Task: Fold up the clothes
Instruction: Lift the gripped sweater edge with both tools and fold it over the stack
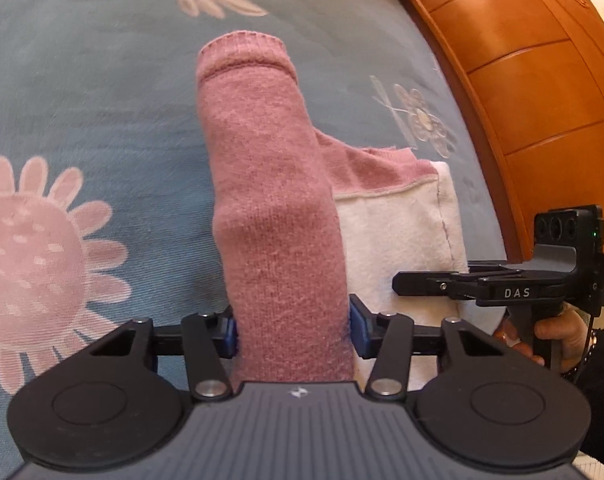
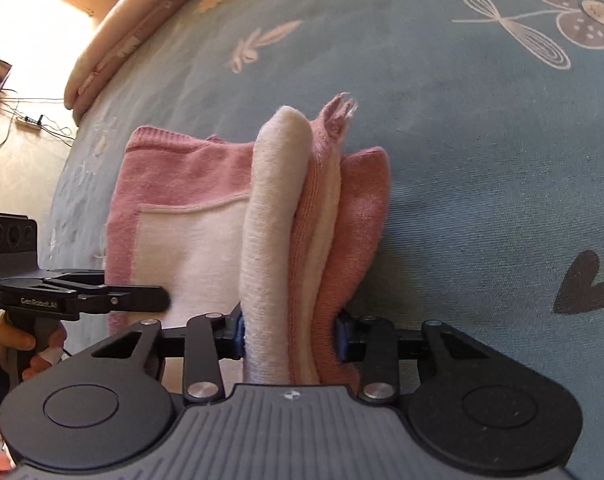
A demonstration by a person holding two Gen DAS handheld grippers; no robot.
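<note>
The left tool (image 1: pixel 292 326) is clamped on a thick roll of pink knit, and the right tool (image 2: pixel 290 334) is clamped on a bunched stack of white and pink layers of the same pink-and-white knitted garment (image 2: pixel 190 200). Both pinched edges are held up off the bed, while the rest of the garment lies flat on the blue flowered bedspread (image 1: pixel 82 80) between the two tools. A fold appears to be in hand, though how many folds remain cannot be judged. For a neat result, both edges should be carried at the same height and pace, the layers kept level and taut between the tools, and the held edge laid square onto the flat part before the grips are eased. The wooden footboard (image 1: pixel 522 80) stands close beside the garment, so room on that side is limited. A folded quilt (image 2: pixel 114 56) is seen at the far edge of the bed, well apart.
</note>
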